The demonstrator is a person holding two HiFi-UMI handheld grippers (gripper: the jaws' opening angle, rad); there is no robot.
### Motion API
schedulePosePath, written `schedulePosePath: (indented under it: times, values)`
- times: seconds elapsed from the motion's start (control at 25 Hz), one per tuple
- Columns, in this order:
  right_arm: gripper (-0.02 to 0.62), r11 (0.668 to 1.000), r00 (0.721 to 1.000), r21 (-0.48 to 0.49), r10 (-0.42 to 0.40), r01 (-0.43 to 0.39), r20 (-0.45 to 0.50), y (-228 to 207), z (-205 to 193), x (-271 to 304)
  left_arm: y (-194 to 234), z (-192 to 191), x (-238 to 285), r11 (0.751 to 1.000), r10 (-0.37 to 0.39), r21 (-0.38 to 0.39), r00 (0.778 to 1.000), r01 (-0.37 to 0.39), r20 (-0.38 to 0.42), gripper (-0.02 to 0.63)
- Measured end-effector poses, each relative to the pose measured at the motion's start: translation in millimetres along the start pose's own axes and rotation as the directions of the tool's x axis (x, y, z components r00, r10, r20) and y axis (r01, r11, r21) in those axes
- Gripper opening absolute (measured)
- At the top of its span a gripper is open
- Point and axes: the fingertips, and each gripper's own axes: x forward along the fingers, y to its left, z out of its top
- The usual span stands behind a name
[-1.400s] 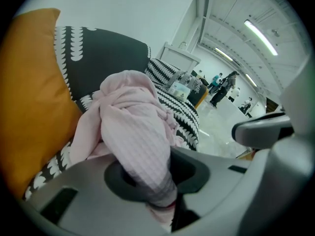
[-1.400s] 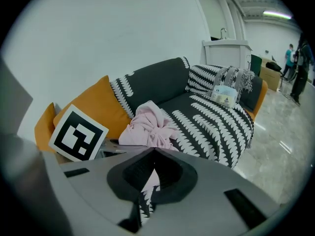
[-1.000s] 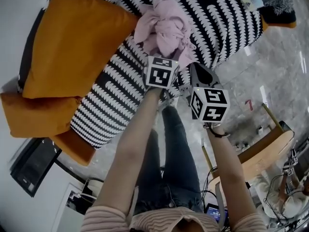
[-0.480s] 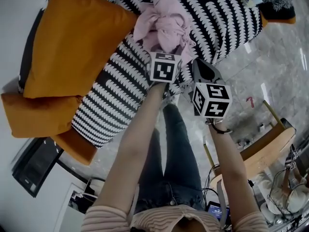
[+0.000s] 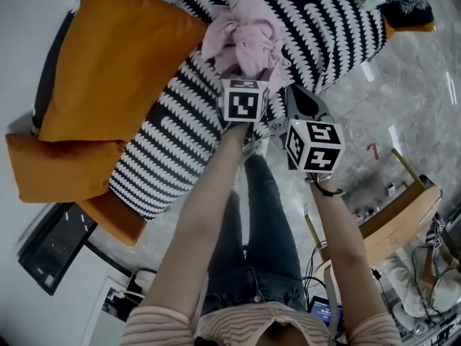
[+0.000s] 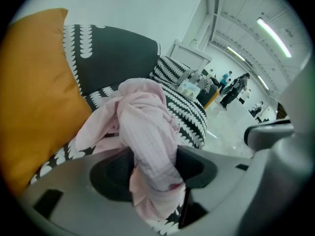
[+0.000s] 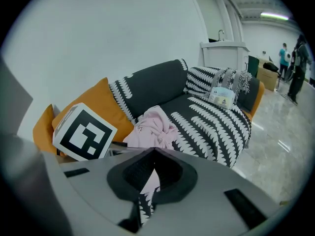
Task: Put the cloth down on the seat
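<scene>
**A:** The left gripper (image 6: pixel 153 167) is letting go. Its jaws are spreading as we speak, and a fold of the pink cloth (image 6: pixel 147 127) is hanging loose between them, with dark pad showing on either side of it.

**B:** And the cloth is lying in a crumpled heap on the black-and-white patterned seat (image 5: pixel 328 24), just beside the big orange cushion (image 5: pixel 115 56).

**A:** Right, the bulk of it is resting on the seat, and only that near fold is trailing into the left gripper's gap.

**B:** The right gripper (image 7: pixel 147 154) is hanging just beside the left one, at the seat's front edge. Its jaws are meeting at the tips and gripping nothing; the cloth is showing beyond them, apart from the tips.
</scene>
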Motion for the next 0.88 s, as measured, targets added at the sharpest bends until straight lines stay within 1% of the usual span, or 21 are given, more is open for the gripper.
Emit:
schedulePosePath:
  times: [0.24,0.56,0.68,0.88]
  values:
    - [0.008,1.0,0.999,0.022,-0.003,0.002,0.051,8.7,12.7,-25.3,-3.7,1.8,-34.2,1.0,0.003,-0.006,0.999,-0.003,0.035,0.242]
    - [0.008,1.0,0.997,0.029,-0.008,0.006,0.072,20.9,17.3,-43.9,-4.9,7.4,-69.0,1.0,-0.019,-0.017,0.995,0.02,0.097,0.238]
    - [0.008,0.999,0.996,0.034,-0.012,0.009,0.084,24.7,20.1,-55.6,-11.3,14.2,-88.5,1.0,-0.027,-0.001,0.99,0.027,0.137,0.197]
    - [0.008,0.999,0.993,0.051,-0.006,-0.001,0.121,33.4,29.2,-75.6,-13.6,24.9,-122.2,1.0,-0.015,0.024,0.975,0.01,0.223,0.075]
